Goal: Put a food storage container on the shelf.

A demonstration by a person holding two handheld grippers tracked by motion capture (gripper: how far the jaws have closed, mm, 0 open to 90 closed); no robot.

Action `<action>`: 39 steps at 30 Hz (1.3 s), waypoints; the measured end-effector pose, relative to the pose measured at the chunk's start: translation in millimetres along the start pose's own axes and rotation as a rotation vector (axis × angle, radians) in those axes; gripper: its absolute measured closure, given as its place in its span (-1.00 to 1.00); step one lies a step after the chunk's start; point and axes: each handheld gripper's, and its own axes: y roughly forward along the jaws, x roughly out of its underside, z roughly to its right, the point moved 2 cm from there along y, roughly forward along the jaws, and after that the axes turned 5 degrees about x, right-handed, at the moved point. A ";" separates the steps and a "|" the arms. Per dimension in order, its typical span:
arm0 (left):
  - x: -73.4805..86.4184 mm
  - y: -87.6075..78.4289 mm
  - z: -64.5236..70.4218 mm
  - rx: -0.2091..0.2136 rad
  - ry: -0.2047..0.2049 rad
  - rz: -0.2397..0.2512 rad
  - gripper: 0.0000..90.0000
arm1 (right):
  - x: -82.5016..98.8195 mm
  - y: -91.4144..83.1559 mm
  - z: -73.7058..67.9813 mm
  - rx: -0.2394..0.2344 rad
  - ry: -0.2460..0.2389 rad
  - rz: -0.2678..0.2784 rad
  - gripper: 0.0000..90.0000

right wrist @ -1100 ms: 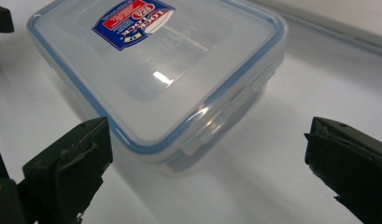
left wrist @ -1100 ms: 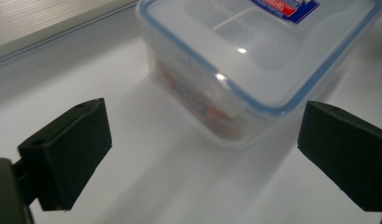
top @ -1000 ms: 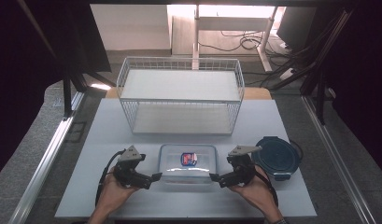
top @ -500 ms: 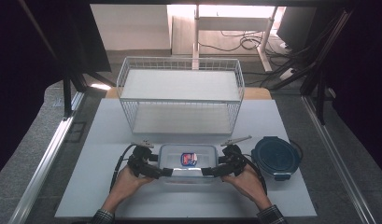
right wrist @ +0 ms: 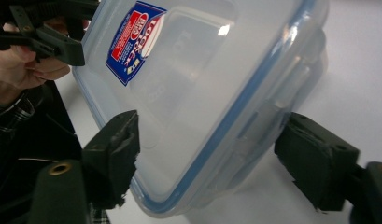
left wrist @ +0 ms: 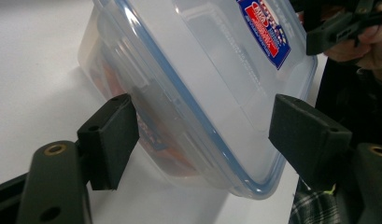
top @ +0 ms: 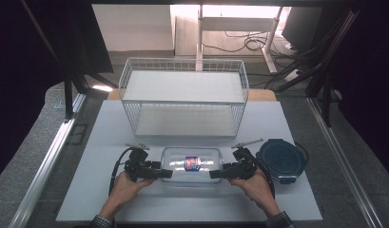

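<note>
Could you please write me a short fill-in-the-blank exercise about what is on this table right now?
1. The sticker on the clear box is red and ____.
2. The round lid to the right of the box is dark ____.
3. Behind the box stands a white wire ____.
4. The left gripper and right gripper are at opposite ends of the ____.

Missing words: blue; blue; basket; box

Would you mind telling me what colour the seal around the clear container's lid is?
Blue; the seal on the clear container shows best in the right gripper view.
</note>
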 end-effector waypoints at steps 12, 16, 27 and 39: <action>15.3 -16.3 16.9 -0.015 0.000 0.102 0.09 | 16.9 -21.6 -14.7 0.030 0.001 0.113 0.03; 13.5 -18.5 18.1 -0.037 0.003 0.128 0.15 | 19.4 -25.2 -18.0 0.037 -0.011 0.152 0.10; 3.0 -31.1 23.9 -0.024 0.021 0.188 0.16 | 10.9 -33.8 -29.7 0.069 -0.071 0.224 0.10; -30.5 -55.7 41.7 -0.067 0.084 0.220 0.17 | -16.6 -54.3 -41.1 0.070 -0.122 0.296 0.10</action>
